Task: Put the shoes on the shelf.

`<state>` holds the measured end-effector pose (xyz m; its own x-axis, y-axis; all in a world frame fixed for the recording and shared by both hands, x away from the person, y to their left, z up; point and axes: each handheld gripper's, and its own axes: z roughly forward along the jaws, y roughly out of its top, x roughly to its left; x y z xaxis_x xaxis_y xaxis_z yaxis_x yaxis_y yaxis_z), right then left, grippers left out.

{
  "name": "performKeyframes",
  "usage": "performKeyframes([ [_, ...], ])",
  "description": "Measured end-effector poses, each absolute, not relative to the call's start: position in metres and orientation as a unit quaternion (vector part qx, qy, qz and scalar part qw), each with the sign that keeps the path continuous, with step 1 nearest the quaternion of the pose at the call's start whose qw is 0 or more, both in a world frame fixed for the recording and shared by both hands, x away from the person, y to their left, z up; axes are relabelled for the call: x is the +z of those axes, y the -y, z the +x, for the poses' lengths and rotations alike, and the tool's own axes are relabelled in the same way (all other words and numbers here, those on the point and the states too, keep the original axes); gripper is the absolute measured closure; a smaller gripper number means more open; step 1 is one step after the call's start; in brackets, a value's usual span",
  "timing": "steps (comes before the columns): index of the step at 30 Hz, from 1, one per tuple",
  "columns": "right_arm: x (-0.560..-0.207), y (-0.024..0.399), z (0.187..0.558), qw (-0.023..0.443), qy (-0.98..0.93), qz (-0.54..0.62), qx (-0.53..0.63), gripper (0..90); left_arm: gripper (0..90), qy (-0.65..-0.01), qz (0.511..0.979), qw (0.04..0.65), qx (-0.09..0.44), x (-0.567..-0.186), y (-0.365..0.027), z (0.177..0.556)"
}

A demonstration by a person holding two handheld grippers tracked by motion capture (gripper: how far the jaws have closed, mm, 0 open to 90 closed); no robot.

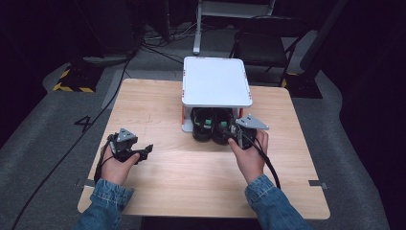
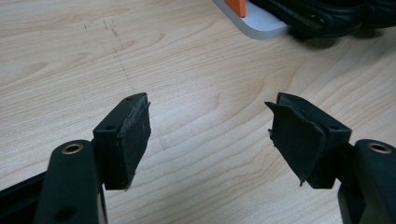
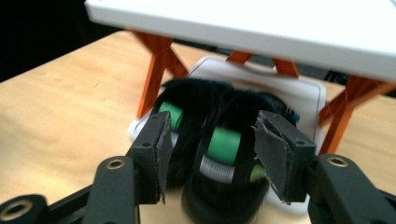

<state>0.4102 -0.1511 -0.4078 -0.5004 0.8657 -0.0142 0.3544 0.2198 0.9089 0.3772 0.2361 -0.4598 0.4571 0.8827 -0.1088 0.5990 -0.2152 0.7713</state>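
A white 2-tier rack with orange struts stands at the far middle of the wooden bench. On its lower tier sit 2 black shoes with green inserts, side by side. The right gripper is released, its jaws spread either side of the nearer shoe's heel, not visibly touching. The left gripper hangs released over bare bench, well left of the rack.

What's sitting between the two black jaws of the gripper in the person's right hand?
A black shoe with green parts, one of a pair under the white shelf, sits between the open jaws in the right gripper view.
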Motion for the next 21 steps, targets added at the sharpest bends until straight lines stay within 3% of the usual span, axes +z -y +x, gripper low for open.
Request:
performKeyframes([
  [4, -0.419, 0.157, 0.391, 0.252, -0.74, 0.423, 0.458, 46.9, 29.0, -0.477, 0.765, 0.394, 0.181, -0.457, -0.231, 0.376],
  [11, -0.439, 0.165, 0.373, 0.225, -0.756, 0.427, 0.442, 57.3, 32.9, -0.447, 0.781, 0.402, 0.17, -0.452, -0.216, 0.373],
  [15, -0.451, 0.172, 0.371, 0.201, -0.765, 0.437, 0.428, 70.3, 41.8, -0.427, 0.793, 0.408, 0.151, -0.452, -0.201, 0.372],
  [21, -0.464, 0.174, 0.377, 0.183, -0.772, 0.44, 0.421, 79.4, 60.0, -0.401, 0.807, 0.412, 0.131, -0.456, -0.177, 0.375],
])
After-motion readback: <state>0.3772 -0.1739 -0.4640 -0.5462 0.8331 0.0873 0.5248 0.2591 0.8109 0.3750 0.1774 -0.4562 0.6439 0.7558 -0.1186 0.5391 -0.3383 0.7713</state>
